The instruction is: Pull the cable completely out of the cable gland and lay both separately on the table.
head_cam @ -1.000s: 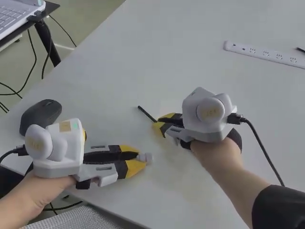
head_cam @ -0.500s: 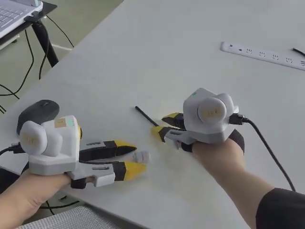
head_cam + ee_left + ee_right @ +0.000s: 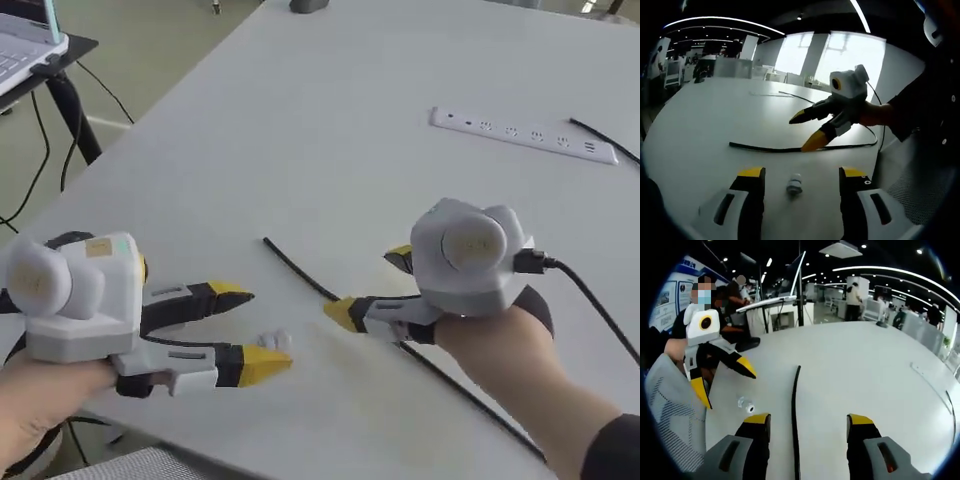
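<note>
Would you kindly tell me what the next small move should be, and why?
Probably just draw both grippers back: the gland lies loose between the jaws of the open left gripper, the cable apart from it on the table, below the open right gripper.

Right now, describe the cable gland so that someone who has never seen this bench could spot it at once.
On the white table, look near the front edge, between the open yellow-tipped jaws of the left gripper. The cable gland is the small stubby whitish piece lying there, unlike the long thin black cable nearby and the long power strip farther back.
</note>
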Available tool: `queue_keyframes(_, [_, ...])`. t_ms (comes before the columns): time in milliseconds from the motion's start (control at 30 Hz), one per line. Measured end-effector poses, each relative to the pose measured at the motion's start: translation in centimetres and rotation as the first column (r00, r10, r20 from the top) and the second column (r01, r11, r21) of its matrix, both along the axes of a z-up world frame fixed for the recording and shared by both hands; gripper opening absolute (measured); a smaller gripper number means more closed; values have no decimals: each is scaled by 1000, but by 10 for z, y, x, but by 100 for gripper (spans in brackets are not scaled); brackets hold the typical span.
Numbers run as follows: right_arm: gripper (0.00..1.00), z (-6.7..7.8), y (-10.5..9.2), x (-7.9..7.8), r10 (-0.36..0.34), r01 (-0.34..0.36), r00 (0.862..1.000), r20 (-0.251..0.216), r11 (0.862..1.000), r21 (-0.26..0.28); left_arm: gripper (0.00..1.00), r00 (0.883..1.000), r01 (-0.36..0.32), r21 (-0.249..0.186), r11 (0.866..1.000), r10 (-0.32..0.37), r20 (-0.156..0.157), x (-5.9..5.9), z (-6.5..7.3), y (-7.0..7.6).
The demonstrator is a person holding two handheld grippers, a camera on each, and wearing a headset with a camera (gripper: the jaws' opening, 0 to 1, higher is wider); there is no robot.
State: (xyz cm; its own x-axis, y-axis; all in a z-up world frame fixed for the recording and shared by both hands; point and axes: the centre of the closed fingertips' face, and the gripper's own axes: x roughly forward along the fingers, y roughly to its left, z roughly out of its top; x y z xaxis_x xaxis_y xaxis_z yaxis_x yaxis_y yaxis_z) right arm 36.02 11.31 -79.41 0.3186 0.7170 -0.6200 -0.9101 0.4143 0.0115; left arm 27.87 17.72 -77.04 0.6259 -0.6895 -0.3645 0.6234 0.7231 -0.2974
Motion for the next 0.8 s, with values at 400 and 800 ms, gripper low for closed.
queue_keyframes(400, [80, 37, -114, -9, -213, 213, 977, -8, 977, -21, 89, 999, 45, 13, 999, -44, -16, -9, 16, -32])
queue_keyframes(800, [99, 70, -211, -39, -467, 473, 880, -85, 876, 92, 99, 998, 58, 11, 998, -58, 9, -25, 44, -62])
